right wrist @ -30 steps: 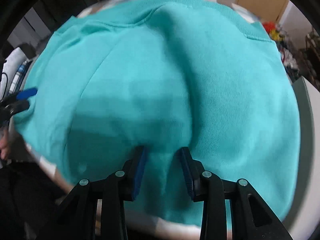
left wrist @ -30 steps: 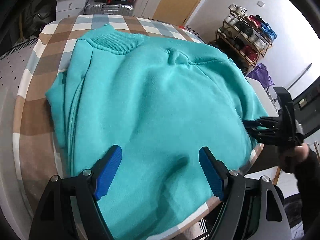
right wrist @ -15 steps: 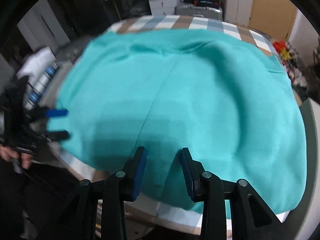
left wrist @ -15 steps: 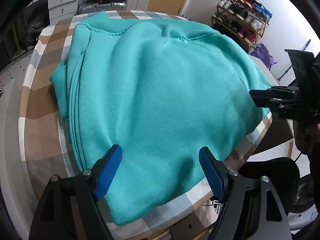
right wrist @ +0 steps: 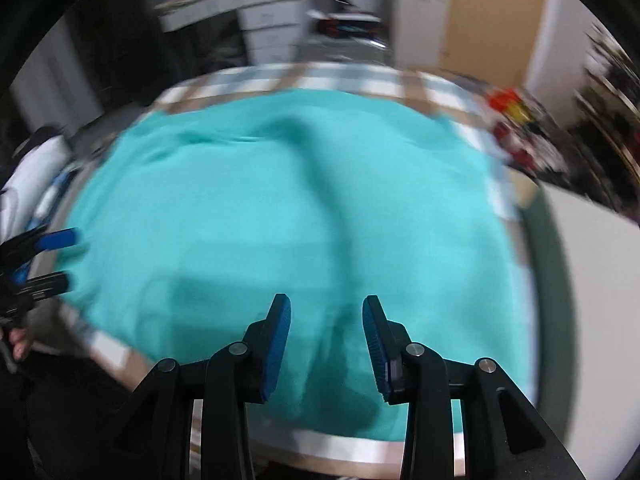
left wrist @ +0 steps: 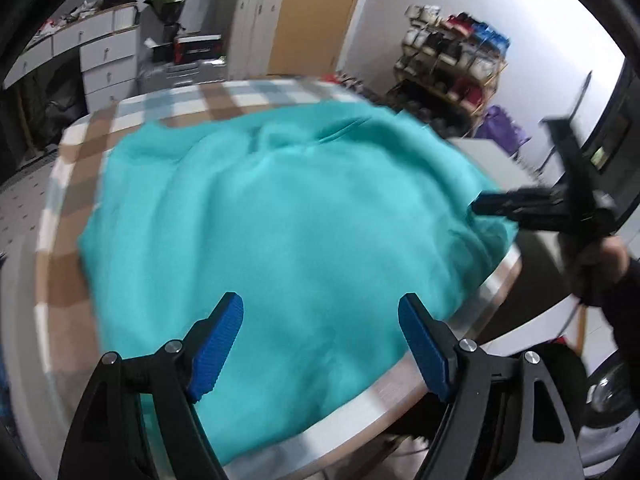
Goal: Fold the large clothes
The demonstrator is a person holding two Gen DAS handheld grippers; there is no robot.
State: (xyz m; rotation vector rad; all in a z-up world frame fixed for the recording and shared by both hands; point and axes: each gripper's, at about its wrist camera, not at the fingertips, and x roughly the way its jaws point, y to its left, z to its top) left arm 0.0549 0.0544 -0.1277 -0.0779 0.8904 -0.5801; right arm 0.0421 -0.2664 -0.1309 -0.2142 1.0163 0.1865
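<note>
Across the checked desk (left wrist: 68, 208) lies the teal sweatshirt (left wrist: 280, 232), folded into a broad bundle reaching its near edge. Left gripper (left wrist: 320, 344) hovers released; right gripper (right wrist: 326, 344) hovers part-open, empty. Further folds seemingly remain.

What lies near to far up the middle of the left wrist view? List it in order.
Blue-padded fingers of the left gripper → teal fleece sweatshirt → checked brown-and-white tablecloth → silver suitcase → white cabinet.
</note>
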